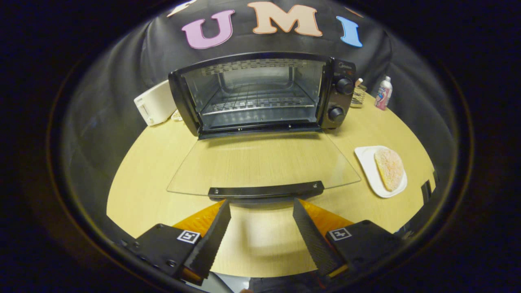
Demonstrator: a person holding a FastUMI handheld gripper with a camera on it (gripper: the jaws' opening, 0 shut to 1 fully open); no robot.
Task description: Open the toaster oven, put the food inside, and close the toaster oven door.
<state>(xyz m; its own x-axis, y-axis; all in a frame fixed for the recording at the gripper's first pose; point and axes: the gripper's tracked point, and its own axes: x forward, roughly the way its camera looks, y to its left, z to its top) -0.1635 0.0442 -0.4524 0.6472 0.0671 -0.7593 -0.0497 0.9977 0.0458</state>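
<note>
A black toaster oven (260, 93) stands at the back of the wooden table with its glass door (260, 162) folded down flat towards me. The door's black handle (266, 190) lies just ahead of my fingertips. Inside the oven, a bare wire rack (258, 102) spans the cavity. A flat round piece of food (389, 168) with a pale sugary crust rests on a white plate (367, 160) to the right of the door. My gripper (261, 202) is open, its fingers spread just short of the handle with nothing between them.
A white toaster (156, 103) stands left of the oven. Right of the oven are a small wire holder (358, 95) and a white bottle (383, 92). Bare tabletop (146, 171) lies on the left of the door.
</note>
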